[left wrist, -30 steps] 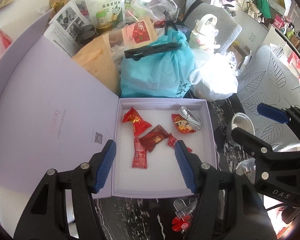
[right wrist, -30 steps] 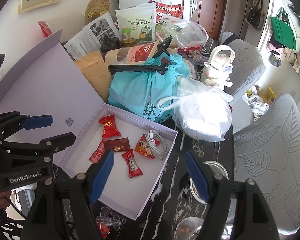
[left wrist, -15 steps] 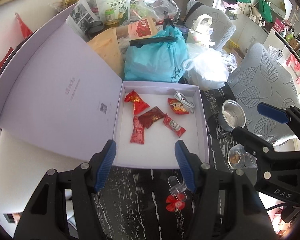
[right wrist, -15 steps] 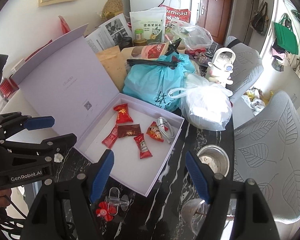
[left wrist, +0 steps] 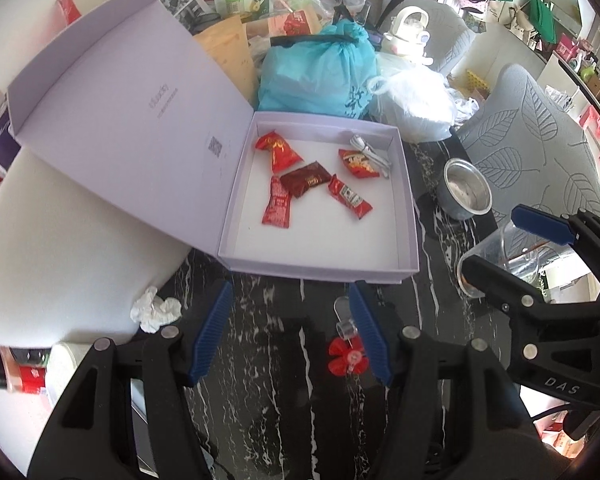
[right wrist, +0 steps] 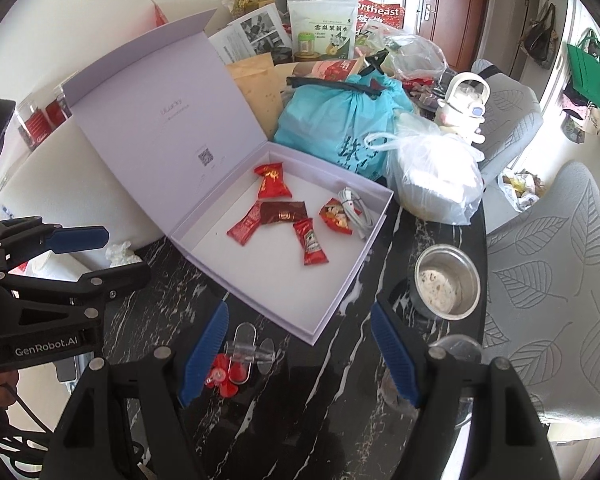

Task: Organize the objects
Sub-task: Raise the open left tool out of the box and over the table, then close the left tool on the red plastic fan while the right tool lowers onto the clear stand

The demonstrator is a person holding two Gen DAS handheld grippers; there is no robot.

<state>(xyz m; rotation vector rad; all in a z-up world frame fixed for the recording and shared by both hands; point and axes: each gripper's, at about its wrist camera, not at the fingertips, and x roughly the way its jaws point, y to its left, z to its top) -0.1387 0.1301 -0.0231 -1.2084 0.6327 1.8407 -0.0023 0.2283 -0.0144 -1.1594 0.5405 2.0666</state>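
Note:
An open lilac box (left wrist: 320, 270) (right wrist: 332, 308) lies on the black marble table, its lid folded back to the left. Inside lie several red snack packets (left wrist: 277, 152) (right wrist: 310, 242) and a coiled white cable (left wrist: 370, 152) (right wrist: 354, 208). A clear plastic clip with a red flower (left wrist: 346, 354) (right wrist: 236, 360) lies on the table in front of the box. My left gripper (left wrist: 292, 328) is open and empty above the table near the clip. My right gripper (right wrist: 300, 356) is open and empty, just in front of the box's near corner.
A teal bag (left wrist: 320, 68) (right wrist: 340, 120), a white plastic bag (left wrist: 412, 100) (right wrist: 436, 176) and packets crowd the back. A steel cup (left wrist: 464, 194) (right wrist: 446, 282) and a clear cup (left wrist: 496, 264) stand right of the box. Crumpled tissue (left wrist: 154, 312) lies left. Grey chairs stand right.
Both grippers have pulled back and up from the box, so more of the table, the clip and the lid shows. Both stay open and empty.

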